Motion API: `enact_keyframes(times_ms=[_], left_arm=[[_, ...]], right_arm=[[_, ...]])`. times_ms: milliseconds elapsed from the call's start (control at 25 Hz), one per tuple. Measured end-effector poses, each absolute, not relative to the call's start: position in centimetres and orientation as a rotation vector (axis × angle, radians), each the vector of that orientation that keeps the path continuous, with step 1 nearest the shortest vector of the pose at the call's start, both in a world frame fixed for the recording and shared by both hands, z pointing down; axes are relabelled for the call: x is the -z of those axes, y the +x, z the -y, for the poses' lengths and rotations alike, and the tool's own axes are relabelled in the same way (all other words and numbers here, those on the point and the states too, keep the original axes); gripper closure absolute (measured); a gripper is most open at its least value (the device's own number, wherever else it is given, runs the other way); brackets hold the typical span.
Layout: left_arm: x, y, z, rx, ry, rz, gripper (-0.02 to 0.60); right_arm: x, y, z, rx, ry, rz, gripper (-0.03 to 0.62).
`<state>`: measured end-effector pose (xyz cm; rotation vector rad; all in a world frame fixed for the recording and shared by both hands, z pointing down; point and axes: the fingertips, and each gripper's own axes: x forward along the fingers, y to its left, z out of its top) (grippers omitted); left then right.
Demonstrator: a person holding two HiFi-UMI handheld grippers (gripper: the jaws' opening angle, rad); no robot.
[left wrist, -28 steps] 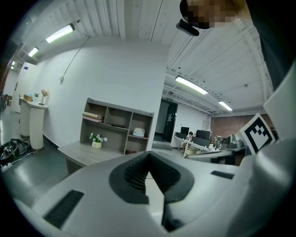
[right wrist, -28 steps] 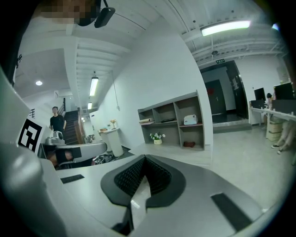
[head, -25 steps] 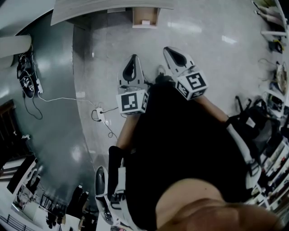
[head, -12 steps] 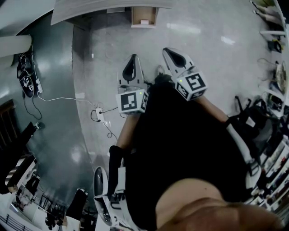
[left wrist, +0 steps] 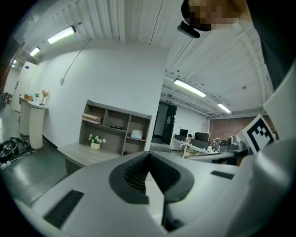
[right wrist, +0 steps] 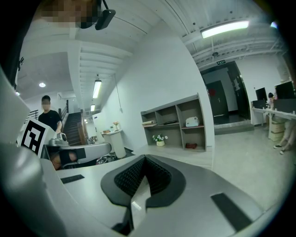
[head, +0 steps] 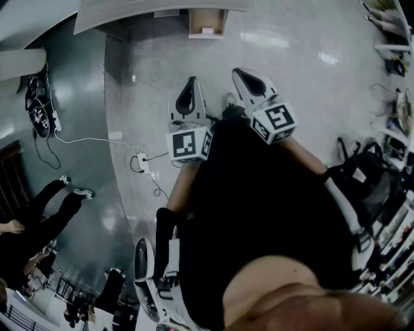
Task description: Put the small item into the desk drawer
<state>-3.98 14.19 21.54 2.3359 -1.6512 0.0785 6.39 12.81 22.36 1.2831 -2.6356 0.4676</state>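
In the head view both grippers are held side by side in front of my body, above the pale floor. My left gripper (head: 188, 87) and my right gripper (head: 249, 76) both point toward the grey desk (head: 149, 11) at the top edge. Below the desk's edge a wooden drawer (head: 207, 24) stands open, with a small pale thing (head: 208, 30) inside. The left gripper (left wrist: 149, 156) has its tips together and nothing between them. The right gripper (right wrist: 144, 159) is shut and empty too. A desk with a shelf unit (left wrist: 115, 132) stands well ahead of both.
A power strip with cables (head: 143, 165) lies on the floor left of my legs. A person in black (head: 45, 213) is at the lower left. A dark bag and chair (head: 362, 181) crowd the right side. Another person (right wrist: 48, 118) stands near stairs.
Both grippers have kept still. A person in black has come into the head view at the lower left, legs stretching toward the middle.
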Motion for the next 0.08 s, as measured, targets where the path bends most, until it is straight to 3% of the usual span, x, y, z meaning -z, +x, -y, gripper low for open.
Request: enact_keyframes(times_ms=[80], left_arm=[[-21.64,-4.08,-14.05,-0.082,2.332,1.651,0.591]], right_arm=[[-22.47,6.32,-12.61,-0.455,1.275,2.640,0.595]])
